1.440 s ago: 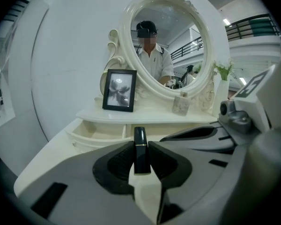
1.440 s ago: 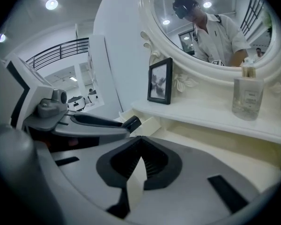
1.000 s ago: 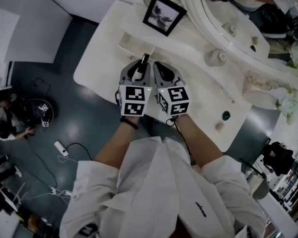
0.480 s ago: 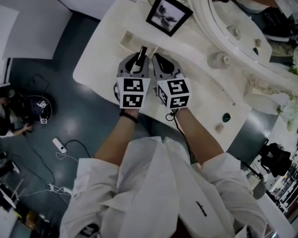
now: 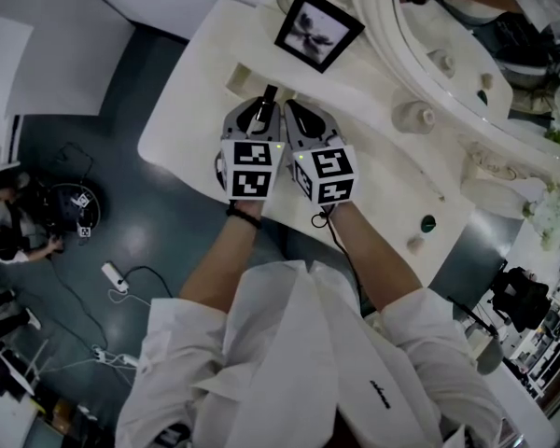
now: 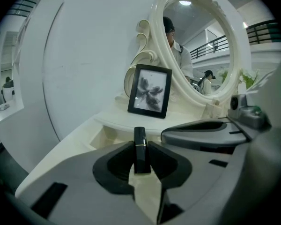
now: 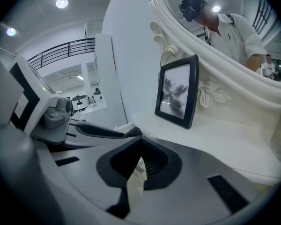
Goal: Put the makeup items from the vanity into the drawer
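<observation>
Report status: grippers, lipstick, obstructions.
Left gripper shut on black lipstick. Right gripper shut, empty. Picture frame ahead on vanity, apart from both.

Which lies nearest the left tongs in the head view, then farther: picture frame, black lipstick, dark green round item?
1. Black lipstick, clamped in the left tongs.
2. Picture frame, farther back.
3. Dark green round item, far right.

a black picture frame (image 5: pixel 318 28) with a grey flower print stands upright, just beside the carved white rim of an oval mirror (image 6: pixel 201 50). on the dark floor (image 5: pixel 168 213) lies a white power strip (image 5: pixel 114 279). a person (image 5: pixel 2 227) is low at the left edge.
</observation>
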### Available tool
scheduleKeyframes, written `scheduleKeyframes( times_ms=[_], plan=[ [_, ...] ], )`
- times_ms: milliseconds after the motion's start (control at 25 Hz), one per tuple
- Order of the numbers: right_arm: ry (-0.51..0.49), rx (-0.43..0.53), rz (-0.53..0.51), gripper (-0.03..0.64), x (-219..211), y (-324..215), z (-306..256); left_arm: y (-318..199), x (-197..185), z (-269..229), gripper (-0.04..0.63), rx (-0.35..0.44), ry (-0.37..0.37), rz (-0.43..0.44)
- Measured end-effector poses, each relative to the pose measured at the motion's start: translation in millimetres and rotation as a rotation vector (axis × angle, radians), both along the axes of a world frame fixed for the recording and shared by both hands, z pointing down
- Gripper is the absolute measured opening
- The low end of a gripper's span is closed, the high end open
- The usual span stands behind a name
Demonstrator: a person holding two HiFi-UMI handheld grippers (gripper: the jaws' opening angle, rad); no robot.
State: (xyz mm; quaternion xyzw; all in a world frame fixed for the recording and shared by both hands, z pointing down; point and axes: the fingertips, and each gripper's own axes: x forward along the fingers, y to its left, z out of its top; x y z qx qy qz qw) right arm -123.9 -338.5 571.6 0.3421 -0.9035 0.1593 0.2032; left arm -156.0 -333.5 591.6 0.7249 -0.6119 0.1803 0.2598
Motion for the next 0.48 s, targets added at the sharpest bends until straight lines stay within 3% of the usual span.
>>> scheduleKeyframes(
  times_ms=[480],
  plan=[
    [0.007,0.001,0.016,0.018,2.6,-3.8,2.0,-8.5,5.4,3.6,0.115,-0.011,-0.021,0.072]
  ],
)
